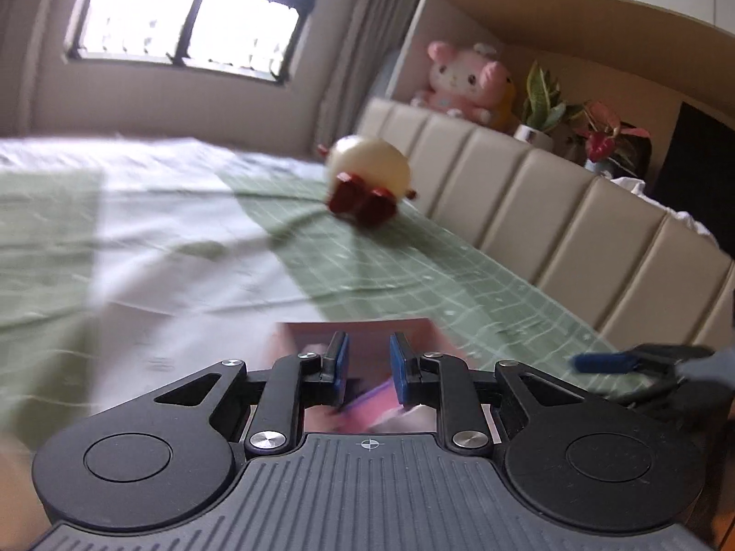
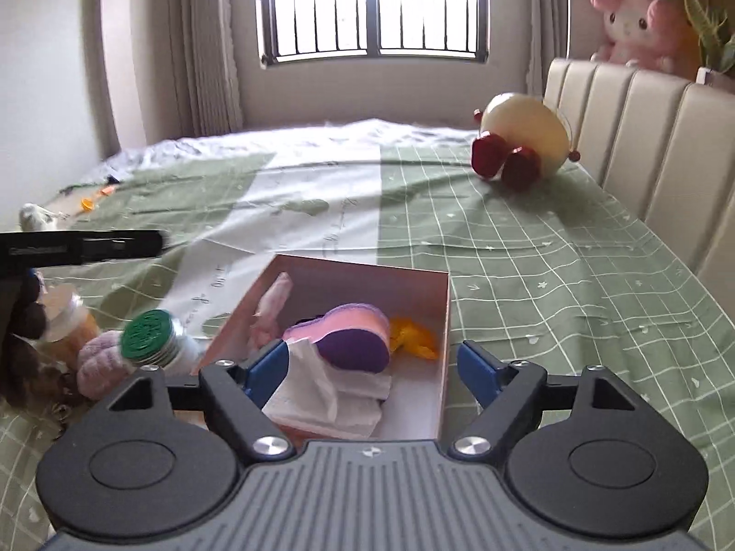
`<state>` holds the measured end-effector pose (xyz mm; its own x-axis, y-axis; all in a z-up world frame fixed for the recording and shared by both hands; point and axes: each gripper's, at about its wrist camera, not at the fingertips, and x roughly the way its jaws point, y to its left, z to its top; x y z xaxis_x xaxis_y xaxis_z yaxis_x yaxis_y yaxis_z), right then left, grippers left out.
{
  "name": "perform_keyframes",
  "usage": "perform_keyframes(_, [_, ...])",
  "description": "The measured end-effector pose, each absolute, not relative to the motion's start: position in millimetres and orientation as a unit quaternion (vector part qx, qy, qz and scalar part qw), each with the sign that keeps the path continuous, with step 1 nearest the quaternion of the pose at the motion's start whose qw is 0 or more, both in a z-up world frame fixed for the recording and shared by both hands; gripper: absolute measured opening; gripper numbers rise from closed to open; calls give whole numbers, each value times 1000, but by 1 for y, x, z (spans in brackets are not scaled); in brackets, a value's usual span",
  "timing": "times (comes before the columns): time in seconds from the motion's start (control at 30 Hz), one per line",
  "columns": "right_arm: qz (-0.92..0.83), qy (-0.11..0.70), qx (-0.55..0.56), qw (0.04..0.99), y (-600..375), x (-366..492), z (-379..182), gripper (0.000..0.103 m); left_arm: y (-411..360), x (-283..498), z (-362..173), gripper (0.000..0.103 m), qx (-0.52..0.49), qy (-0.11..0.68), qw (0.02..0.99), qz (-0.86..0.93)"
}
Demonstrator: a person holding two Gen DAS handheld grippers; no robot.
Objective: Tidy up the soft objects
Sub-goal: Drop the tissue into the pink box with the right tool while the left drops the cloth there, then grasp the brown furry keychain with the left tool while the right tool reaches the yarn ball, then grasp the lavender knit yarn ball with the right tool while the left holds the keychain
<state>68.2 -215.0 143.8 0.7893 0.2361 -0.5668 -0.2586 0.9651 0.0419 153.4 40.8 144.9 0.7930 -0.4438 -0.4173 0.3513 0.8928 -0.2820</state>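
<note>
A pink open box (image 2: 443,321) lies on the green checked bedspread. Inside it are a pink and purple sponge (image 2: 353,335), white tissue (image 2: 330,390), a yellow soft piece (image 2: 413,335) and a pale pink cloth (image 2: 271,307). My right gripper (image 2: 374,367) is open, hovering over the box's near end. My left gripper (image 1: 369,369) is above the box (image 1: 353,335), jaws narrowly apart, nothing between them; the view is blurred. Its finger shows in the right wrist view (image 2: 115,243). A cream and red plush (image 2: 519,137) lies by the headboard, also in the left wrist view (image 1: 367,179).
Left of the box lie a white bottle with a green cap (image 2: 156,340), a mauve plush piece (image 2: 98,362) and an orange jar (image 2: 64,321). A padded headboard (image 2: 643,137) runs along the right. A pink plush (image 2: 638,27) and plants (image 1: 546,105) sit on the shelf behind it.
</note>
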Motion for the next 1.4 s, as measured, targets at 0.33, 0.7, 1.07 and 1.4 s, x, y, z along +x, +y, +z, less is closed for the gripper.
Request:
perform_keyframes(0.33, [200,317,-46,926,-157,5,100,82,194,69,106,22,-172,268,947,-31])
perform_keyframes(0.7, [239,344,-83,904,-99,-24,80,82,206,44,73,42,-120,254,959,-42])
perform_keyframes(1.07, [261,378,-103,882,-73,-27,56,82,159,75,32,42,49,379,916,-125])
perform_keyframes(1.4, [284,295,-186,893,-17,-6,93,83,152,61,30,46,46,442,863,-241])
